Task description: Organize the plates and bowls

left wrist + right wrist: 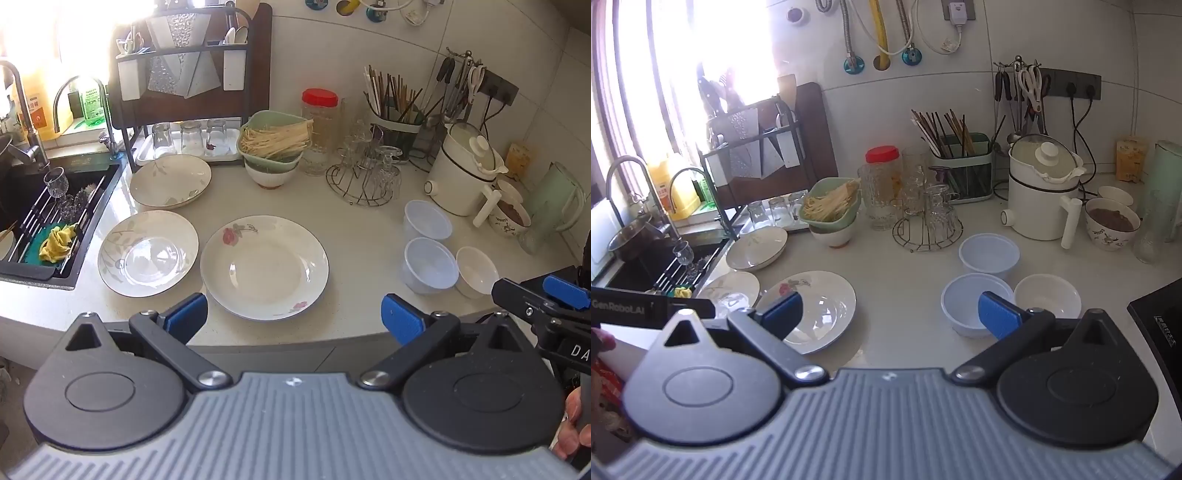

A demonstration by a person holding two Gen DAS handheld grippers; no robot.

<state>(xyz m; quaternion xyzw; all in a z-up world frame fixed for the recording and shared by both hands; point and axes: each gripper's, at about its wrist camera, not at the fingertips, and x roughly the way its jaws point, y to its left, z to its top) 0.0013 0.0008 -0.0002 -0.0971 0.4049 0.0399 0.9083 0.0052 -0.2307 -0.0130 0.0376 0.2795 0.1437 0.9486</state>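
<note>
- Below my left gripper (293, 317), jaws wide and empty, lies the white rose-patterned ceramic plate (264, 267) on the pale counter (354, 229).
- Right gripper (890, 314) equally agape, empty.
- I'd pinch the near rim squarely.

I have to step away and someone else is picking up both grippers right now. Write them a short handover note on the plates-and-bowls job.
Left gripper: open, empty, hovering at the counter edge in front of the rose plate.
Right gripper: open, empty, above the counter between the rose plate and the near plastic bowl.

Layout: three plates sit separately on the left, the rose plate, the leaf plate by the sink and the far plate. Two plastic bowls, near one and far one, plus a small white bowl on the right.

Done: nothing stacked yet.
Left: probably stack the plates together and nest the bowls.
</note>
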